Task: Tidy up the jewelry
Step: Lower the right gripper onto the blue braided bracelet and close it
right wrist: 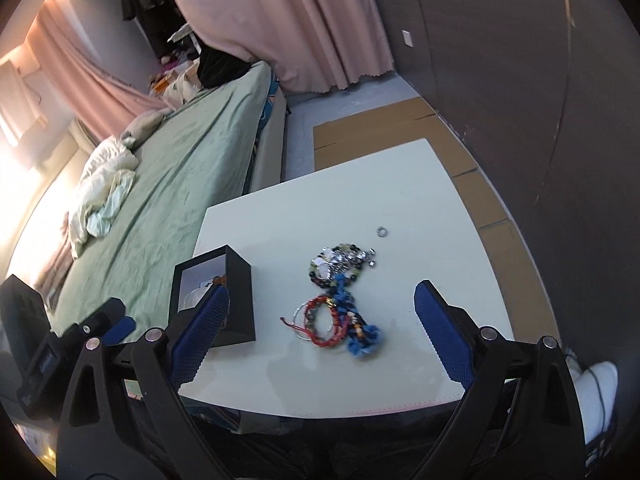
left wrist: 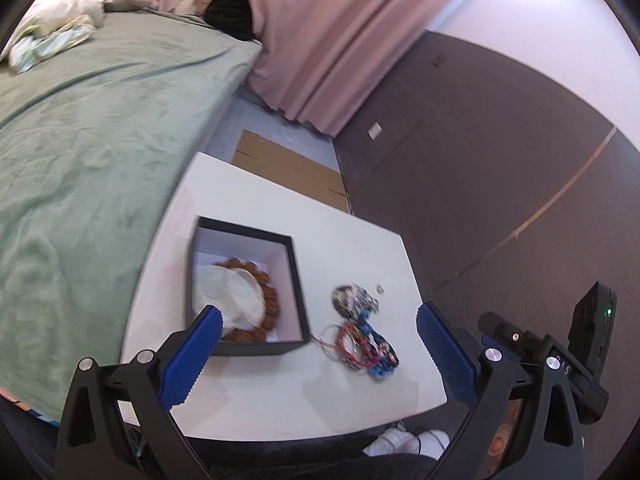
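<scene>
Bare white table lies open around the jewelry pile; the black box walls off its left, seemingly just clear of it.

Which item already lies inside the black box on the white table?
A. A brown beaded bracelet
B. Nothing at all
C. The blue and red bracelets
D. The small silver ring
A: the left wrist view shows a brown beaded bracelet inside the black box, around a white cloth.

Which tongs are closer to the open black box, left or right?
Left. The left tongs hover at the open black box's near wall; the right tongs hang beside it, over the bracelet pile.
</scene>
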